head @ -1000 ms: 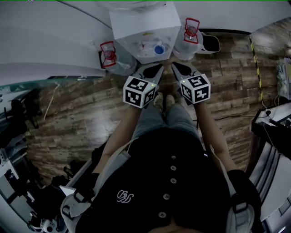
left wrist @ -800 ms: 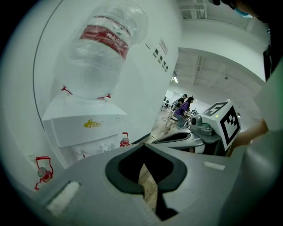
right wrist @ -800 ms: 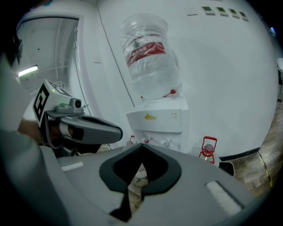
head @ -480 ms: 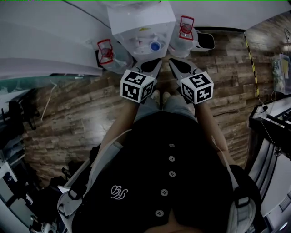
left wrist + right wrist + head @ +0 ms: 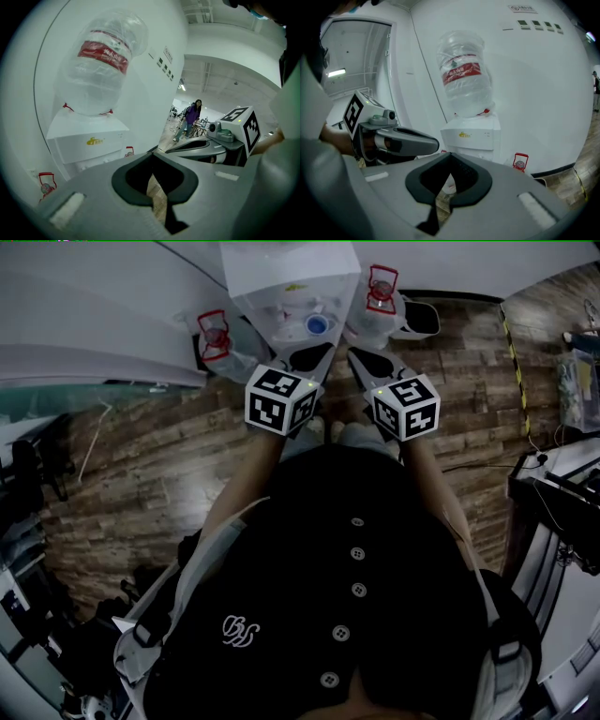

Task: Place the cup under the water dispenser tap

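Fingers clenched on nothing at left gripper [image 5: 151, 154] and right gripper [image 5: 452, 153]; white water dispenser [image 5: 471, 136] bears clear bottle [image 5: 464, 75], red label.

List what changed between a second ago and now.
The left hand-held gripper and right hand-held gripper shifted slightly up the head view, toward the water dispenser. Nothing was gripped or released. Both stay shut and empty.
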`<control>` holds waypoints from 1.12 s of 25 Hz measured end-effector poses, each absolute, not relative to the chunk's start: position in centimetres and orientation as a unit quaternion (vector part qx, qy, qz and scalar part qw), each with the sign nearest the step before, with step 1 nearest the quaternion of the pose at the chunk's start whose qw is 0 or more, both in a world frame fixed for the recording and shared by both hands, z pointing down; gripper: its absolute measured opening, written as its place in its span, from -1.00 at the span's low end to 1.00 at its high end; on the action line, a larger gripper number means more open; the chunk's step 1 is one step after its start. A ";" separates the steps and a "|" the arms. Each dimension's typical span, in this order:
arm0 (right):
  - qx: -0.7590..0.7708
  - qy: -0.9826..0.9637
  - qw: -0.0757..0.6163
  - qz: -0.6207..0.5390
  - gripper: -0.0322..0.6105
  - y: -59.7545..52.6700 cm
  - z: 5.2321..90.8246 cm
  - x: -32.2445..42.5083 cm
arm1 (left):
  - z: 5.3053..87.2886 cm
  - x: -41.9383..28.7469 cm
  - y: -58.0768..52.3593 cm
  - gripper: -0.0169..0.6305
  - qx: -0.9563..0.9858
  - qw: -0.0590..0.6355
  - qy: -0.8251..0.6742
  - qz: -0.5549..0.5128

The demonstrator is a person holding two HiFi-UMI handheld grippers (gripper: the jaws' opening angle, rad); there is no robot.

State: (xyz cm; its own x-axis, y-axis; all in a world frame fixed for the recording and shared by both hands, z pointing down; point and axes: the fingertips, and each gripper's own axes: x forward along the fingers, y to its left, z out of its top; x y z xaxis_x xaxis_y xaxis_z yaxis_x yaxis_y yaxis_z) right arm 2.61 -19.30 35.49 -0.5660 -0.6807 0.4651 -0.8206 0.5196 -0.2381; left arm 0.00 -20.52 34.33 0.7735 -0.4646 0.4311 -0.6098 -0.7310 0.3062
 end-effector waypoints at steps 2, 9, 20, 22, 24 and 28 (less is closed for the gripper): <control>0.437 -0.859 0.162 0.214 -0.91 -19.2 35.4 2.5 | 34.4 -0.2 -20.4 -0.94 0.915 0.221 -0.296 0.165; 0.442 -0.857 0.159 0.213 -0.91 -18.8 35.6 2.7 | 35.3 -0.6 -19.8 -0.94 0.913 0.229 -0.295 0.163; 0.431 -0.863 0.167 0.204 -0.91 -18.5 35.4 2.1 | 35.6 -0.6 -19.5 -0.94 0.914 0.234 -0.285 0.168; 0.431 -0.863 0.167 0.204 -0.91 -18.4 35.4 2.0 | 35.6 -0.7 -19.5 -0.94 0.914 0.232 -0.286 0.170; 0.431 -0.863 0.171 0.202 -0.91 -18.2 35.6 2.0 | 35.7 -0.7 -19.4 -0.94 0.914 0.233 -0.285 0.171; 0.429 -0.862 0.179 0.201 -0.91 -18.0 36.0 2.1 | 35.9 -0.6 -19.2 -0.94 0.913 0.241 -0.283 0.168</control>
